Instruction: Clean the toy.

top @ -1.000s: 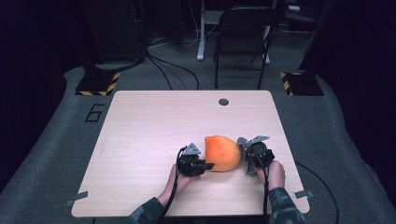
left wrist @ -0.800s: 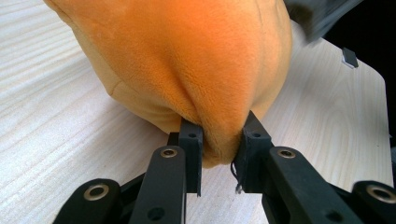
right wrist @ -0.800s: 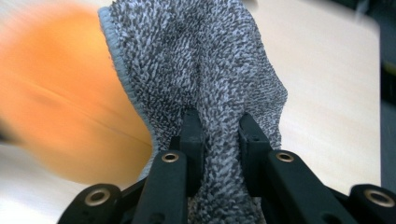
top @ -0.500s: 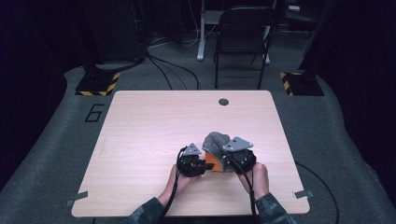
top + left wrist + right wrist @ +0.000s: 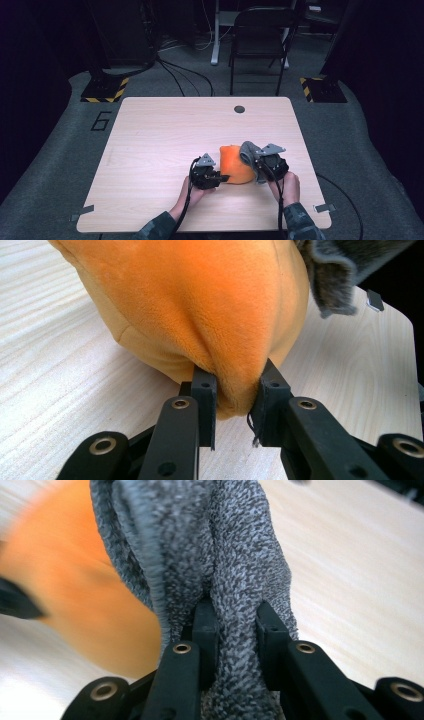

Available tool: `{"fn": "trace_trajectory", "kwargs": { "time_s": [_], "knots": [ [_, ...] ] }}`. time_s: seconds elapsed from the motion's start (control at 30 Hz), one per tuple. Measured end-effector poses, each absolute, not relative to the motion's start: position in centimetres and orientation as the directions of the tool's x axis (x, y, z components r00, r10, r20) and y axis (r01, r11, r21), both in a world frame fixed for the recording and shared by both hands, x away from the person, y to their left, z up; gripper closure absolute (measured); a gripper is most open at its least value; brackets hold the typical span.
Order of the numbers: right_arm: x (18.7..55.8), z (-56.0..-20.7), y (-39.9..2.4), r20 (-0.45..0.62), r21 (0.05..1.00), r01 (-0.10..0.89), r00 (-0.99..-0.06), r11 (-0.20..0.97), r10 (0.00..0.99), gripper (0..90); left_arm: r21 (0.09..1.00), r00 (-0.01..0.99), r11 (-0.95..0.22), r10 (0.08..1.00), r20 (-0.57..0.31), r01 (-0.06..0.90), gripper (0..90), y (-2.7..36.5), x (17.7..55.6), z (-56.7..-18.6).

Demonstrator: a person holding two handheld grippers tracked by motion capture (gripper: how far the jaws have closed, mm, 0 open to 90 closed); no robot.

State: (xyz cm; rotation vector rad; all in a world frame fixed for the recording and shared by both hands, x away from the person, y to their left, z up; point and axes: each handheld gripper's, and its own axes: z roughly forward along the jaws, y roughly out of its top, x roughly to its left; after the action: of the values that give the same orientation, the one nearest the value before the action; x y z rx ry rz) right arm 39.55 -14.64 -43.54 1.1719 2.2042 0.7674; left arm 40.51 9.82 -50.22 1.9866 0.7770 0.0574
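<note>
My left gripper point(image 5: 223, 178) is clamped on a fold of the soft orange plush cloth point(image 5: 236, 163), sitting on the pale wooden table point(image 5: 165, 135) between my 2 tools; my right gripper point(image 5: 256, 167) pinches the fuzzy grey knitted fabric point(image 5: 247, 151) draped over its right side.

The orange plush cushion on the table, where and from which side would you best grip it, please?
Grip the orange plush cushion at a soft corner, coming in low from its left end, as the left gripper does: the pile bunches between the jaws there. The right gripper pinches the grey fabric at the other end.
</note>
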Motion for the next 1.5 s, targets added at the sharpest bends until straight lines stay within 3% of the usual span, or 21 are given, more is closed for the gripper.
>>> {"fn": "trace_trajectory", "kwargs": {
  "time_s": [0.33,0.53,0.63,0.73,0.87,1.03,1.2,1.5],
  "knots": [
    [42.0,-47.8,-17.0,-0.138,0.593,0.684,-0.433,0.425,0.891,75.9,0.802,0.796,-0.331,0.542,-0.270,0.498,75.2,9.8,40.5,-50.2],
    [41.9,-47.2,-17.2,-0.144,0.596,0.691,-0.409,0.409,0.901,75.8,0.801,0.798,-0.334,0.538,-0.271,0.497,75.1,9.9,40.5,-50.3],
    [40.7,-44.4,-17.3,-0.160,0.679,0.621,-0.394,0.391,0.905,75.9,0.799,0.795,-0.331,0.540,-0.276,0.502,75.0,9.9,40.6,-50.3],
    [39.2,-41.8,-15.7,-0.197,0.745,0.515,-0.437,0.423,0.878,76.2,0.802,0.795,-0.329,0.543,-0.271,0.498,74.9,9.8,40.5,-50.4],
    [38.8,-42.9,-12.5,-0.254,0.696,0.510,-0.485,0.506,0.837,77.3,0.799,0.799,-0.347,0.544,-0.256,0.492,74.5,9.8,40.6,-50.4],
    [39.5,-44.0,-12.1,-0.260,0.686,0.505,-0.502,0.524,0.825,77.8,0.797,0.795,-0.338,0.544,-0.269,0.501,72.6,9.9,40.7,-50.7],
    [39.7,-44.3,-12.2,-0.264,0.684,0.500,-0.510,0.531,0.819,78.0,0.808,0.824,-0.380,0.526,-0.211,0.450,60.4,9.9,40.7,-50.6],
    [40.2,-44.5,-12.7,-0.228,0.684,0.520,-0.513,0.511,0.828,78.2,0.802,0.881,-0.534,0.473,0.020,0.268,29.4,10.0,40.1,-50.1]
  ]
}}
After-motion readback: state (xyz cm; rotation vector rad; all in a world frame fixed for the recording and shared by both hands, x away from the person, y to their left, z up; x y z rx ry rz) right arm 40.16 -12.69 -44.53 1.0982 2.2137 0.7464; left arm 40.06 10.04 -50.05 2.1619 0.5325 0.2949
